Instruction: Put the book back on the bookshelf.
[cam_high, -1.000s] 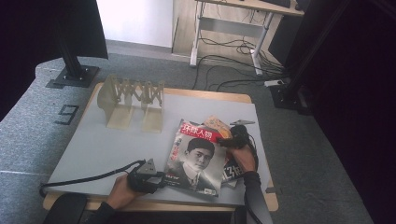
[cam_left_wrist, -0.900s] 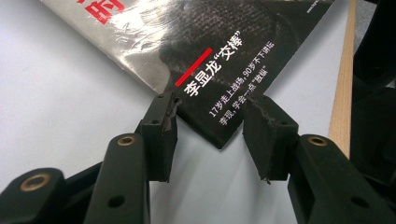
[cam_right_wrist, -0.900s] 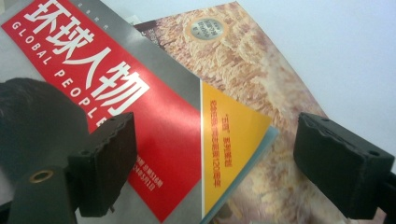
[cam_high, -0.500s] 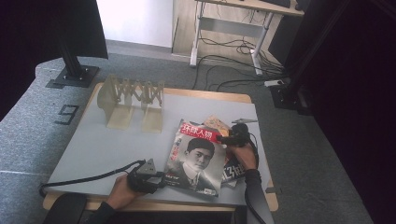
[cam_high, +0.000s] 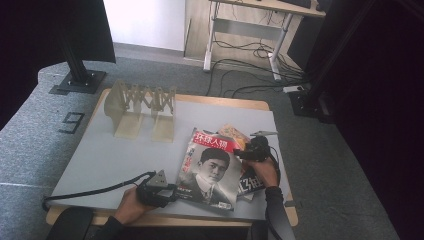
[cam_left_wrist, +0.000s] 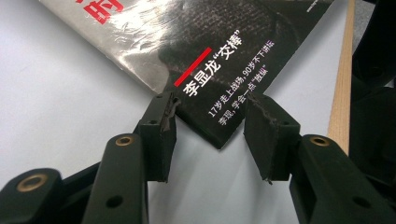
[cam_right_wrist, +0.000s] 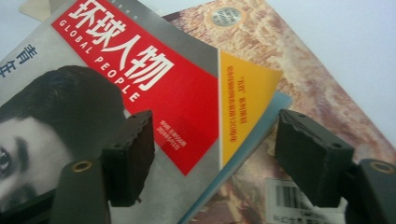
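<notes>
A magazine (cam_high: 210, 170) with a red title block and a portrait lies at the table's front right. It rests on a brown-covered magazine (cam_high: 232, 132) and a dark one (cam_high: 252, 184). My left gripper (cam_high: 172, 191) sits at the top magazine's near left corner. In the left gripper view that corner (cam_left_wrist: 219, 135) lies between the open jaws (cam_left_wrist: 210, 123), untouched. My right gripper (cam_high: 245, 152) is at the magazine's far right edge. Its jaws (cam_right_wrist: 215, 144) have just been closing a little and stand open, straddling the cover's edge (cam_right_wrist: 243, 93) and the brown magazine (cam_right_wrist: 299, 70).
A wooden folding rack (cam_high: 142, 107) stands at the table's back left. The grey mat (cam_high: 115, 155) ends at a wooden table rim (cam_high: 225, 101). A monitor stand base (cam_high: 77, 80) and floor cables (cam_high: 250, 70) lie beyond the table.
My right gripper has shifted slightly left onto the magazine's right edge. The left gripper and the magazines have not moved.
</notes>
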